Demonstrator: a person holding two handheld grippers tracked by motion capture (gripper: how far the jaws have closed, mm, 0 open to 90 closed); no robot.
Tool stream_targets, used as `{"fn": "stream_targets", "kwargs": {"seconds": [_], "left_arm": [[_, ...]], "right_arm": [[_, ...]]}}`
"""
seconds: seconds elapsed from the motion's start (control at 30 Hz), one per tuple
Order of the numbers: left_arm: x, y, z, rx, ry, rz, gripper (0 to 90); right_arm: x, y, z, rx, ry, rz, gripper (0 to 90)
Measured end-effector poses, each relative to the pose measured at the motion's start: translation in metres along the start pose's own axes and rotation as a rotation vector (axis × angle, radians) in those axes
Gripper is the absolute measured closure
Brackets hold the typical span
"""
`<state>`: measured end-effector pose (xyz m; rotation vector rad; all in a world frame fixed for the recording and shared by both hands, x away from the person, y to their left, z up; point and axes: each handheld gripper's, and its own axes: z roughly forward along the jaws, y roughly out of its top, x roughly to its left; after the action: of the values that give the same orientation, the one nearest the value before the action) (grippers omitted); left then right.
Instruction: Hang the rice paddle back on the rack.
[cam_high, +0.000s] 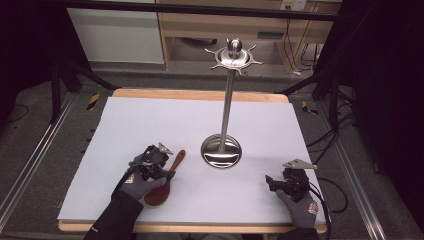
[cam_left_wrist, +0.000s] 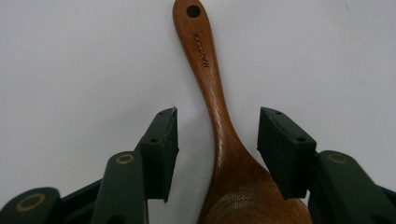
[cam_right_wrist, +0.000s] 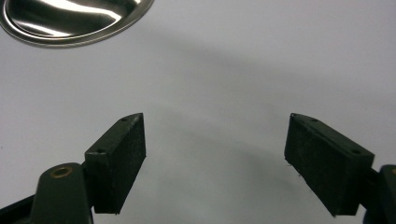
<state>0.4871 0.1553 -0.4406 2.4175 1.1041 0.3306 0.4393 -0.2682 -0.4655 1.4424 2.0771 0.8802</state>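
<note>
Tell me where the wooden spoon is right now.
The wooden spoon lies flat on the white table cover at front left in the high view, left of the steel stand's base, between the open left gripper jaws.

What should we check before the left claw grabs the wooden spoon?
1. Left claw open: ok.
2. Wooden spoon sits between its two jaws: ok, gaps on both sides.
3. Spoon lying flat on the white table: ok.
4. Spoon centred in the gap: not ok, it sits nearer the right-hand jaw in the left gripper view.
5. Right claw open and holding nothing: ok.
6. Metal stand away from the spoon: ok.
</note>
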Motion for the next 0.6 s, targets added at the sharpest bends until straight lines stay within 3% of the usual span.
{"fn": "stream_targets", "kwargs": {"seconds": [0.6], "left_arm": [[-0.005, 0.002, 0.015, 0.061, 0.002, -0.015, 64.3]], "right_arm": [[0.001, 0.001, 0.001, 0.008, 0.01, 0.007, 21.4]]}}
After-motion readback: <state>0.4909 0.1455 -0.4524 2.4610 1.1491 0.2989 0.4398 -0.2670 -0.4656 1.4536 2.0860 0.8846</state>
